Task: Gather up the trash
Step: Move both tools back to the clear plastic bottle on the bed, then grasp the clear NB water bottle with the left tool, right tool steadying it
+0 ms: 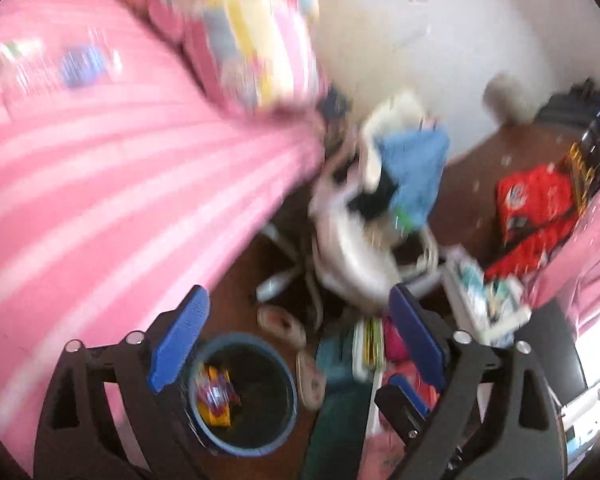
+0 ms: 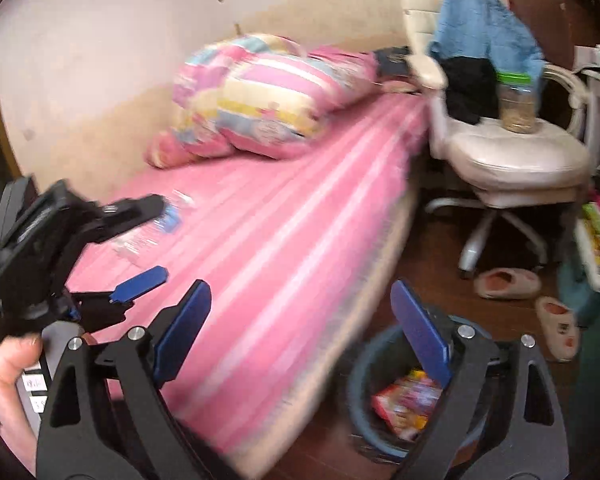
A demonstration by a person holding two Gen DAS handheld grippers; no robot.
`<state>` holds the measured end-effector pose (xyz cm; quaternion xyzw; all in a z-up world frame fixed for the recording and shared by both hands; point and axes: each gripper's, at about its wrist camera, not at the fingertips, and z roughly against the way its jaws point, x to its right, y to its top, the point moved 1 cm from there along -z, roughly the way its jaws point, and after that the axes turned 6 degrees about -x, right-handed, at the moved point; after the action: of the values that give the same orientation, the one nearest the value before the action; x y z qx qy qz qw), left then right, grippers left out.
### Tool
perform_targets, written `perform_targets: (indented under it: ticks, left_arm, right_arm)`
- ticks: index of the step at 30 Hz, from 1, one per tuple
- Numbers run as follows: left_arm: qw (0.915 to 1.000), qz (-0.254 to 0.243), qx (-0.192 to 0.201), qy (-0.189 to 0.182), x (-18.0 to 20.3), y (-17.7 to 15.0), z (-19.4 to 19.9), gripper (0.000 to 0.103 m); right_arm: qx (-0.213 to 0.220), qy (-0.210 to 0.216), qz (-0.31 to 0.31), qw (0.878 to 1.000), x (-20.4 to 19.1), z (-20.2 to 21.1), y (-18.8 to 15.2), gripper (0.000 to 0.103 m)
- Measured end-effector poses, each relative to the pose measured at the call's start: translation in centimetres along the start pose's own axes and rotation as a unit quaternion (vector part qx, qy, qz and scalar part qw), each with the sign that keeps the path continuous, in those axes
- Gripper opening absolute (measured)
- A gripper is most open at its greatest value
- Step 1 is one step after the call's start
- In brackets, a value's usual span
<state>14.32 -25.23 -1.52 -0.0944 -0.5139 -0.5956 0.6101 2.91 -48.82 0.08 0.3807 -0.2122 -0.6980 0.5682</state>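
Both frames are motion-blurred. The left gripper (image 1: 296, 340) and right gripper (image 2: 300, 336) gape empty. A wrapper (image 2: 404, 404) lies in the bin (image 2: 360, 404); what seems a bottle (image 2: 156, 228) smears across the bed (image 2: 284, 216).

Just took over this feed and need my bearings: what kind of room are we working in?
Most likely a child's bedroom. A bed with a pink striped sheet and a pastel patchwork quilt fills the left side, a white office chair draped with clothes stands beside it, and slippers lie on the dark wood floor.
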Motion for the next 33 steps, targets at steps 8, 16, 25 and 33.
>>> perform_targets:
  ticks: [8,16,25,33]
  left_arm:
    - [0.9925,-0.034,0.092,0.072,-6.8,5.9,9.1,0.09]
    - [0.9826,-0.09,0.082,0.14,-15.0,10.2,8.6,0.09]
    - [0.9797,-0.109,0.041,0.163,-20.2,16.4,3.8,0.09]
    - [0.98,-0.109,-0.003,0.167,-23.2,19.4,-0.3,0.09]
  right_arm:
    - [-0.009,0.097,0.015,0.995,-9.8,-5.3,3.9,0.095]
    - [-0.093,0.267,-0.079,0.956,-13.6,-18.3,5.4,0.095]
    - [-0.209,0.38,-0.243,0.868,-15.3,-31.5,6.2,0.095]
    - [-0.236,0.418,-0.272,0.834,-16.9,-38.5,7.5,0.095]
